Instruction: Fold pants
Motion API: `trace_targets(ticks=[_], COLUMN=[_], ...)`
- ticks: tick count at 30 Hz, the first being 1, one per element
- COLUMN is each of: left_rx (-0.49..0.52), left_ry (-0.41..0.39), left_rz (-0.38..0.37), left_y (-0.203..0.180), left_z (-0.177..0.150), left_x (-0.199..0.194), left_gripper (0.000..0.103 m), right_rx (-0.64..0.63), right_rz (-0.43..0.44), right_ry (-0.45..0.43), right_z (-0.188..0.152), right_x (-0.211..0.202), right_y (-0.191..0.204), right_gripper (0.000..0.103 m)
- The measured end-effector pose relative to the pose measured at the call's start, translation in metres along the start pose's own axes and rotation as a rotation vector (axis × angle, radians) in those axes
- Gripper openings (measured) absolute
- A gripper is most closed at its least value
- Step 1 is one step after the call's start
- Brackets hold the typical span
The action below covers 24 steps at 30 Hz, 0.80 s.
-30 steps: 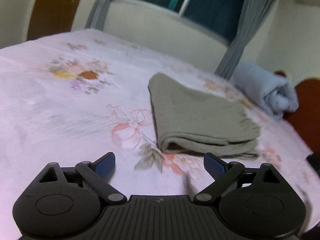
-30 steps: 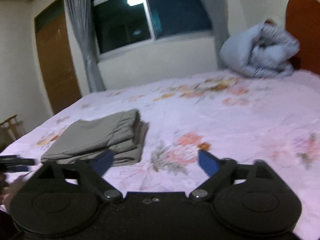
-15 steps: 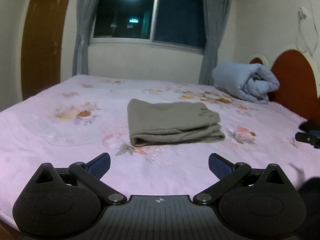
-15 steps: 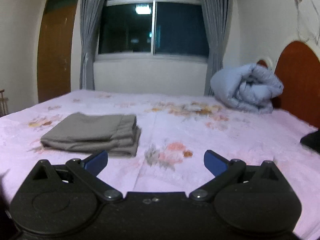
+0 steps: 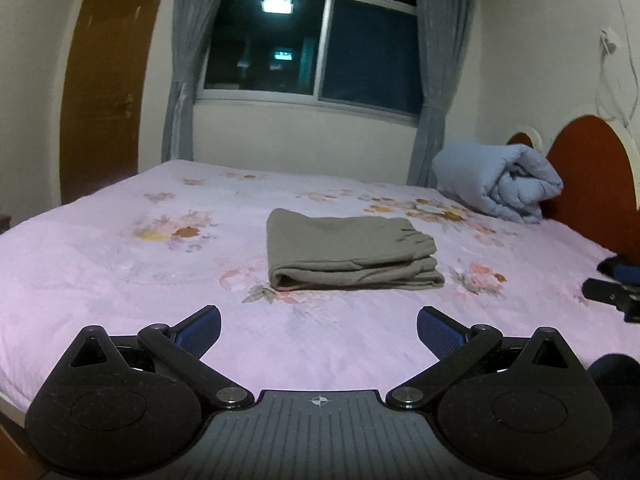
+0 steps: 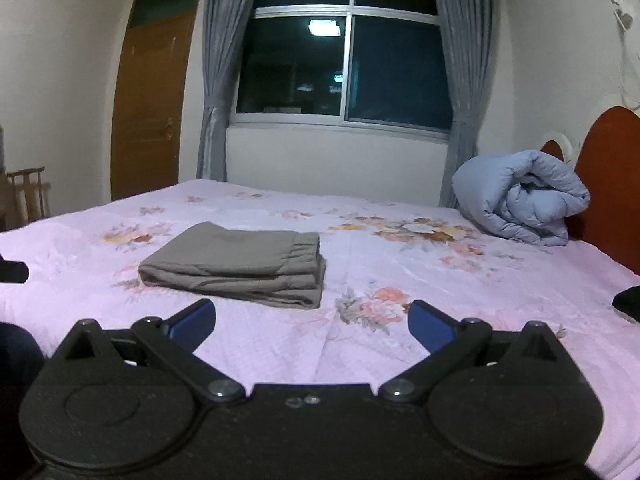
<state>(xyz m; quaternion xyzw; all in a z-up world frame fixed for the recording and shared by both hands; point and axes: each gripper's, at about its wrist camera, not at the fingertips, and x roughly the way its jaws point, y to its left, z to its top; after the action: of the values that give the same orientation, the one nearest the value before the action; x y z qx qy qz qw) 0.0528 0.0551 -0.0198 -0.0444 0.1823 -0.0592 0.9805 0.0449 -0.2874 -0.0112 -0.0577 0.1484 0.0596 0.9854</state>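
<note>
Grey-green pants (image 5: pixel 352 254) lie folded in a neat flat stack on the pink flowered bedsheet (image 5: pixel 120 264), waistband to the right. My left gripper (image 5: pixel 319 326) is open, hanging well short of the stack with nothing between its blue pads. In the right wrist view the same pants (image 6: pixel 240 264) lie ahead and to the left. My right gripper (image 6: pixel 312 320) is open too, empty, over bare sheet (image 6: pixel 460 300) near the bed's front edge. The right gripper's black tip (image 5: pixel 612 292) shows at the right edge of the left wrist view.
A rolled blue quilt (image 5: pixel 500 182) lies at the far right against the red headboard (image 5: pixel 588 172). Behind the bed are a dark window (image 5: pixel 316 48) with grey curtains and a brown door (image 5: pixel 108 80). A dark object (image 6: pixel 628 300) lies at the sheet's right edge. A wooden chair (image 6: pixel 28 196) stands left.
Both grippers have pulled back from the pants and levelled out from a tilted roll. The folded stack now lies farther off and has not moved.
</note>
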Motion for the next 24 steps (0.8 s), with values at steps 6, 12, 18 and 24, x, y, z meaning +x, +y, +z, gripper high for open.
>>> trace_targets(ticks=[6, 12, 18, 24], left_rx=[-0.032, -0.007, 0.006, 0.016], left_ry=[0.0, -0.008, -0.007, -0.016], left_rz=[0.0, 0.003, 0.023, 0.044], left_y=[0.0032, -0.0017, -0.0045, -0.0055], left_z=[-0.0007, -0.0007, 0.0, 0.0007], left_x=[0.0009, -0.0004, 0.0015, 0.0009], left_gripper=[0.103, 0.103, 0.103, 0.103], right_rx=[0.044, 0.038, 0.033, 0.038], right_rz=[0.013, 0.021, 0.026, 0.027], right_ry=[0.008, -0.001, 0.004, 0.006], right_z=[-0.0004, -0.0018, -0.0011, -0.0008], right_x=[0.0025, -0.0013, -0.001, -0.0014], right_y=[-0.004, -0.0007, -0.0005, -0.0015], right_gripper=[0.097, 0.097, 0.097, 0.097])
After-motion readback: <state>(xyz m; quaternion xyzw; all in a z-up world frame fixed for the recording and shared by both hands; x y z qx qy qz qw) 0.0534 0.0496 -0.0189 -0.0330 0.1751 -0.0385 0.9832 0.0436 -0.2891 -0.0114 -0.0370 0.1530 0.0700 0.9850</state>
